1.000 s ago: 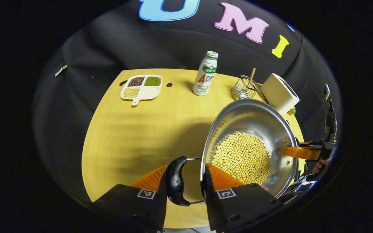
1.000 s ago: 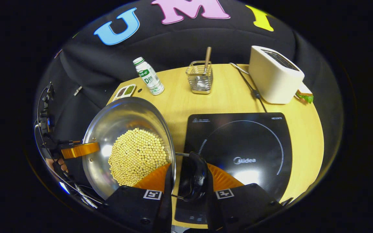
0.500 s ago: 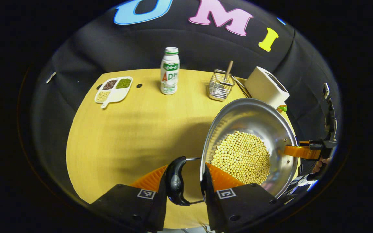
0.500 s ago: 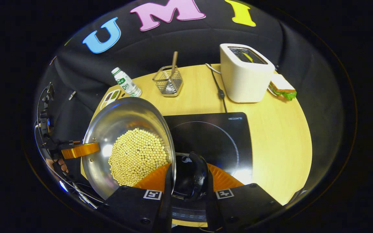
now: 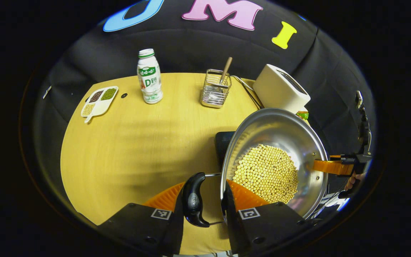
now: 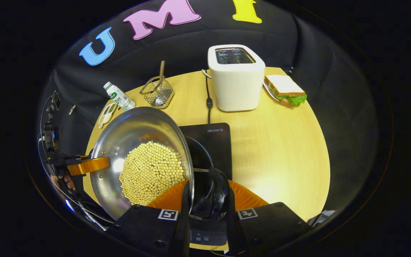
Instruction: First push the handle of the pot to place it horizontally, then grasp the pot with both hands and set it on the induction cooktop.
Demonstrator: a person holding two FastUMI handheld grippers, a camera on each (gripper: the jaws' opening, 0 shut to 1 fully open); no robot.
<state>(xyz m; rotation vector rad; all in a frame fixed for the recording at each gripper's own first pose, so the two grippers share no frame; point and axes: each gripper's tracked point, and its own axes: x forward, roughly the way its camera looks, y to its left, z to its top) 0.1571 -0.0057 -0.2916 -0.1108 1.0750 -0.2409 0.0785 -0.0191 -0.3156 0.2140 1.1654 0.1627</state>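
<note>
A round, pale wooden table (image 5: 134,142) stands against the booth's black cloth wall (image 5: 198,50), which hangs in soft folds; bright light glares on the wood at its near edge.

**Hardly a word legible**

Small white print sits on the induction cooktop (image 6: 212,142) corner, too tiny to make out. Faint raised lettering on the pot (image 5: 280,135) handle is likewise unreadable. Each hand-held gripper (image 5: 203,185) (image 6: 209,184) carries square coded markers.

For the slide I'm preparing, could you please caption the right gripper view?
Right hand-held gripper clamps the side handle of a bean-filled steel pot over the induction cooktop.
</note>
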